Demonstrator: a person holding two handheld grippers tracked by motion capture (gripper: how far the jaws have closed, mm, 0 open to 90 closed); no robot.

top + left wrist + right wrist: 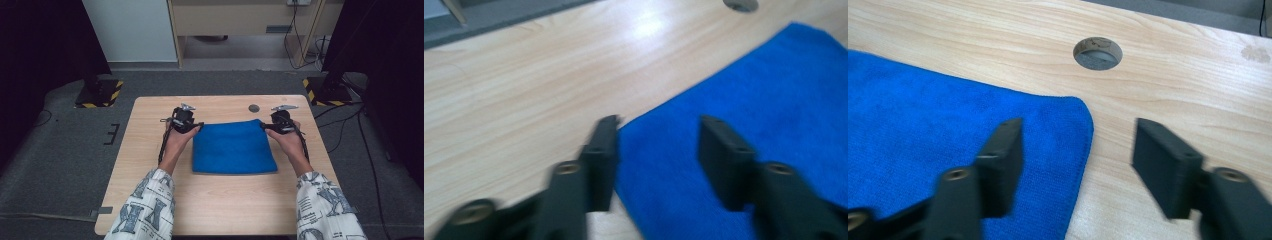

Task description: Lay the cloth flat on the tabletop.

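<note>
Wood table [150,200]: blue cloth [234,147] folded flat at centre. Left gripper [186,121] and right gripper [280,122] at far corners, jaws apart, nothing held. Next fold pending, apparently.

Fuzzy matt blue cloth [234,148] lies on a smooth, faintly glossy wood-grain table [220,200].

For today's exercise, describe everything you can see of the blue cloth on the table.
The blue cloth is a bright blue, soft, towel-like fabric with a fine nap, folded into a rough rectangle with rounded corners. It lies flat on the middle of the light wooden table. The left hand-held gripper and the right hand-held gripper sit at its two far corners, jaws open astride the edges, not pinching it.
</note>
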